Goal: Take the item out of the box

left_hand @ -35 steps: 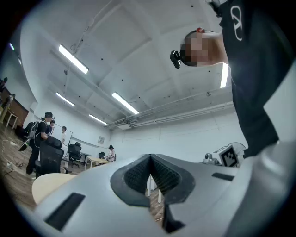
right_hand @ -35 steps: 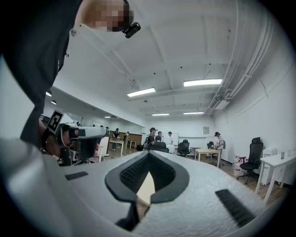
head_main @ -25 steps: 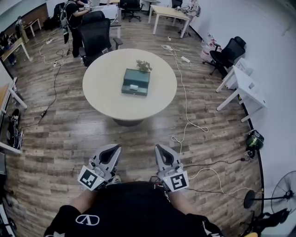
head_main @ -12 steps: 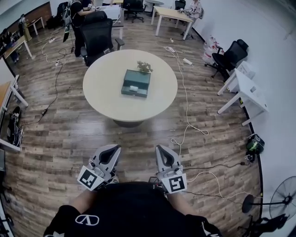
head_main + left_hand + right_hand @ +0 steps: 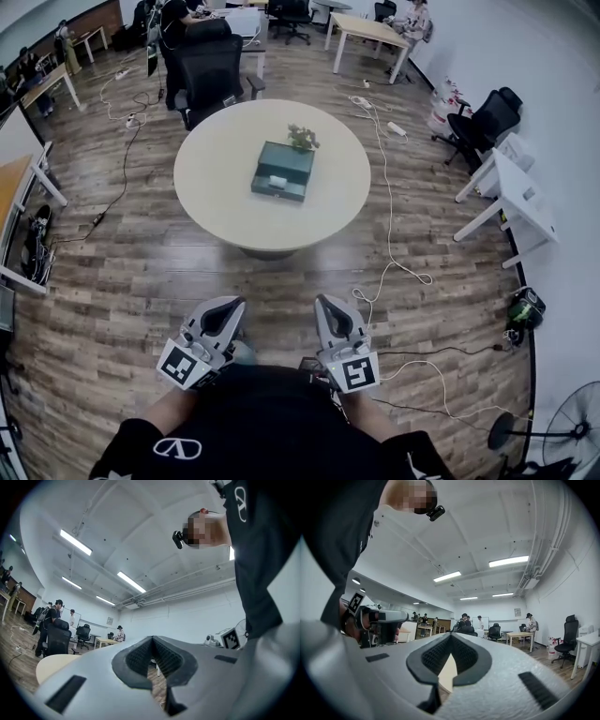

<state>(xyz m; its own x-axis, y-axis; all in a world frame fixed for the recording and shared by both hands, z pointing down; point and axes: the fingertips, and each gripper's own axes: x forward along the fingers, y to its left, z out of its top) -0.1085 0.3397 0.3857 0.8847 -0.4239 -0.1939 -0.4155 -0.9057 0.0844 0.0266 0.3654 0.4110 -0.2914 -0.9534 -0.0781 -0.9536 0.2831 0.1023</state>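
Observation:
A dark green box [image 5: 283,171] with a small white label on its front sits in the middle of a round beige table [image 5: 225,187], well ahead of me. A small dried plant [image 5: 302,138] stands just behind it. Whatever is inside the box is hidden. My left gripper [image 5: 225,305] and right gripper [image 5: 328,302] are held close to my body, far short of the table, both shut and empty. In the left gripper view the jaws [image 5: 152,639] meet at their tips; in the right gripper view the jaws [image 5: 451,637] do the same.
A black office chair [image 5: 214,70] stands at the table's far side. White cables [image 5: 389,253] trail over the wooden floor to the right of the table. Desks and chairs line the right wall [image 5: 511,187], and people sit at desks at the back.
The view has drifted, so the table and box sit slightly further right and lower in the head view. Both grippers stay where they were, still shut.

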